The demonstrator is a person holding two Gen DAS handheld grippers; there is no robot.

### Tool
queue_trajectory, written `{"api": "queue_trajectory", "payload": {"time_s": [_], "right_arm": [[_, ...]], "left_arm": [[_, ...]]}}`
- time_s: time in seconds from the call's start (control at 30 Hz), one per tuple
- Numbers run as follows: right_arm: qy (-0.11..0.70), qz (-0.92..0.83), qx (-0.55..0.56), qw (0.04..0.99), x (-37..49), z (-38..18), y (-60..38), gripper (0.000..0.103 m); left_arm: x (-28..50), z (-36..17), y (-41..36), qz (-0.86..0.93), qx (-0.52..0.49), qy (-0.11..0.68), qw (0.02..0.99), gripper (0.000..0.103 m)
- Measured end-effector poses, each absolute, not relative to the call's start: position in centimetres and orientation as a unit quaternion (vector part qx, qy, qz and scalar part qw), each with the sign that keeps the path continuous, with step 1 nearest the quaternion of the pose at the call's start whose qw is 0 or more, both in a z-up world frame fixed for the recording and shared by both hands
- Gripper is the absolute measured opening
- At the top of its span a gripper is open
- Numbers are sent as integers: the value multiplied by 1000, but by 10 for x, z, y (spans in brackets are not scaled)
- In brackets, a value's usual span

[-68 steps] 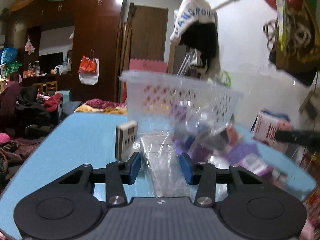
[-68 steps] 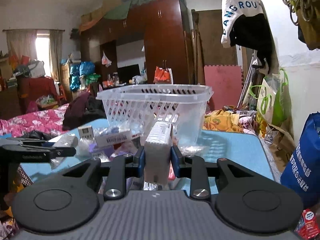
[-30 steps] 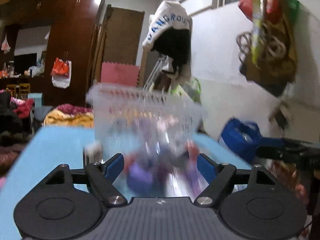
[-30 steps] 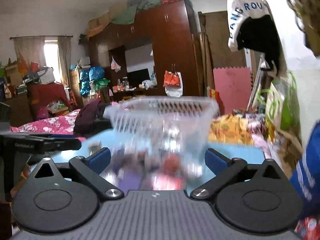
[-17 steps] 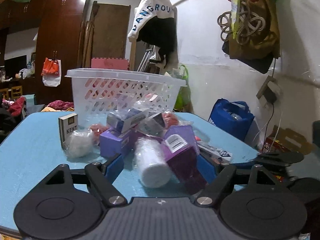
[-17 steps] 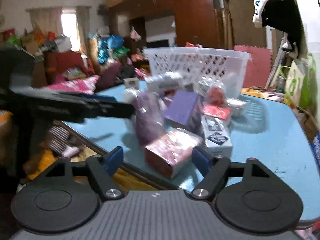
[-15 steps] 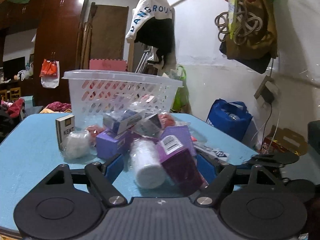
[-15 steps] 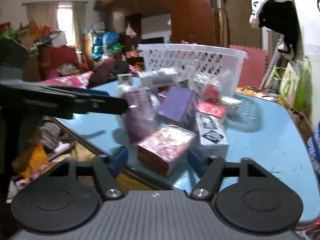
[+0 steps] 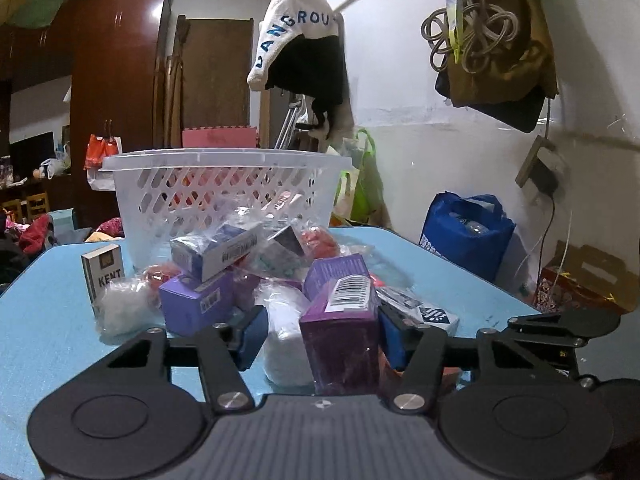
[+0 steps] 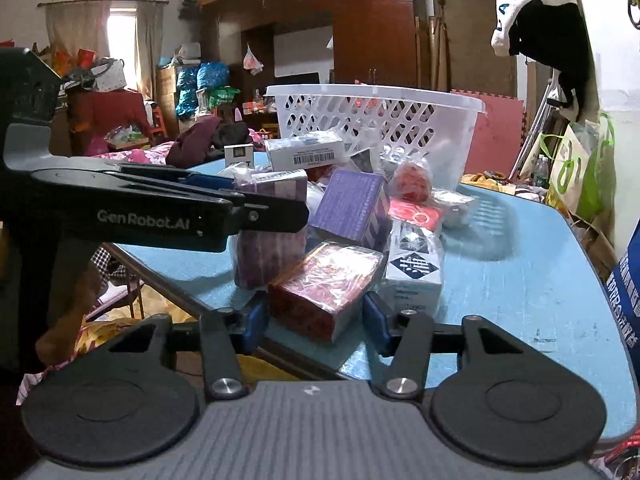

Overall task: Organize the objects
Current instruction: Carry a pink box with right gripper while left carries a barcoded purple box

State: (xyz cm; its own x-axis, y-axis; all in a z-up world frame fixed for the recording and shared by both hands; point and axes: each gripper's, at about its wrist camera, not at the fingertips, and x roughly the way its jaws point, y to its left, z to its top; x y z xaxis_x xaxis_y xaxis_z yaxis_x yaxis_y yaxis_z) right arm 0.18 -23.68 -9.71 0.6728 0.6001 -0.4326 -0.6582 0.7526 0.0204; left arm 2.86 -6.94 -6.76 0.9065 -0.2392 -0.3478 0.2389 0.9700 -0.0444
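White lattice basket (image 9: 224, 192): upright on blue table (image 9: 48, 344), far side. Pile of boxes and bags directly before the basket. Left gripper (image 9: 320, 338): jaws spread, straddling purple barcoded box (image 9: 340, 328) and white wrapped roll (image 9: 284, 344) at the pile's near edge. Right gripper (image 10: 314, 320): jaws spread either side of red box (image 10: 324, 288); contact unclear. Cigarette pack (image 9: 102, 270) stands left of the basket.

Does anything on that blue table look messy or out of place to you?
Yes. The white basket stands upright while boxes and plastic-wrapped packets lie heaped in front of it on the table. A purple box leans tilted, and a red box sits askew near the table's edge.
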Motion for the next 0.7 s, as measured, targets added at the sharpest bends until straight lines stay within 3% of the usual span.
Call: {"api": "queue_trajectory", "payload": {"time_s": [0.53, 0.6, 0.67, 0.7], "right_arm": [[213, 348, -68, 910, 5, -97, -235, 54], [213, 348, -69, 911, 4, -97, -235, 54], [212, 348, -69, 910, 5, -97, -236, 53], [211, 348, -69, 911, 5, -97, -237, 53]], "left_arm": [[7, -68, -60, -115, 25, 149, 982, 63], [4, -70, -65, -112, 36, 141, 983, 59], [0, -72, -72, -100, 58, 129, 985, 46], [-1, -72, -74, -100, 64, 126, 985, 46]]}}
